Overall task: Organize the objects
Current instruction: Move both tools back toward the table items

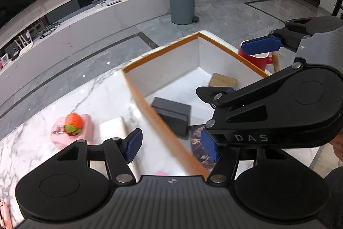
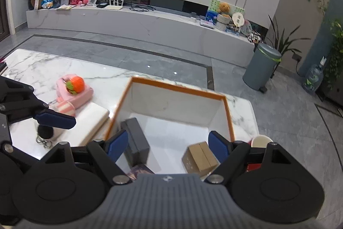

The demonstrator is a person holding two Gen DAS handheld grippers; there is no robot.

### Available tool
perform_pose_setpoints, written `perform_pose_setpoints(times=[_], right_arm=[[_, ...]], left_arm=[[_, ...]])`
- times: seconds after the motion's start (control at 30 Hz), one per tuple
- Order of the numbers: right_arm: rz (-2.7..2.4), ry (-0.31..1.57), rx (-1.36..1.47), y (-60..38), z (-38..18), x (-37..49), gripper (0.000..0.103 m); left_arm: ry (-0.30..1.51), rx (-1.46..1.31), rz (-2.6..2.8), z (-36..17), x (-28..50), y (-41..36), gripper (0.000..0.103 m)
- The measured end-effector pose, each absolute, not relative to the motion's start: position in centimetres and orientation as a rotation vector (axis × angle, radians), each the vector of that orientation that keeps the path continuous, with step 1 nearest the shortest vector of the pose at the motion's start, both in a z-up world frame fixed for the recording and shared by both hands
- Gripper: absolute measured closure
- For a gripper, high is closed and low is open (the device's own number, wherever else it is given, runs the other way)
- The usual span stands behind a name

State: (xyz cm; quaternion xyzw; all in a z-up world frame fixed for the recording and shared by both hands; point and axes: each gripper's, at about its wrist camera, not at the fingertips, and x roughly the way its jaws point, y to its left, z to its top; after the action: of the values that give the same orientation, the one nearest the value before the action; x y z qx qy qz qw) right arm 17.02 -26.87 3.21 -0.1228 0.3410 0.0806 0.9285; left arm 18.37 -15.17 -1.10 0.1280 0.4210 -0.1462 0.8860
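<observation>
Both claws hang spread and empty over an orange-rimmed box (image 2: 229, 113) on a marble tabletop (image 2: 42, 65): left claw (image 1: 172, 146), right claw (image 2: 169, 146). Inside lie a grey case (image 2: 137, 141) and a carton (image 2: 199, 157). A pink pouch (image 2: 83, 96) with a knitted strawberry (image 2: 77, 84) sits just left of it.

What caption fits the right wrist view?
Open right hand-held gripper above orange-rimmed box holding dark case and cardboard carton.
</observation>
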Motion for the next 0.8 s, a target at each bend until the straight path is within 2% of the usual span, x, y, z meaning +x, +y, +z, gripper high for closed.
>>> perform_pose_setpoints(times=[0.47, 0.8], right_arm=[[0.234, 0.676, -0.311, -19.2, 4.8, 15.1, 0.02], [0.272, 0.678, -0.361, -13.5, 4.0, 14.3, 0.02]], left_arm=[[0.855, 0.238, -0.248, -0.3, 15.6, -8.2, 0.029], [0.856, 0.132, -0.197, -1.8, 14.4, -2.3, 0.027]])
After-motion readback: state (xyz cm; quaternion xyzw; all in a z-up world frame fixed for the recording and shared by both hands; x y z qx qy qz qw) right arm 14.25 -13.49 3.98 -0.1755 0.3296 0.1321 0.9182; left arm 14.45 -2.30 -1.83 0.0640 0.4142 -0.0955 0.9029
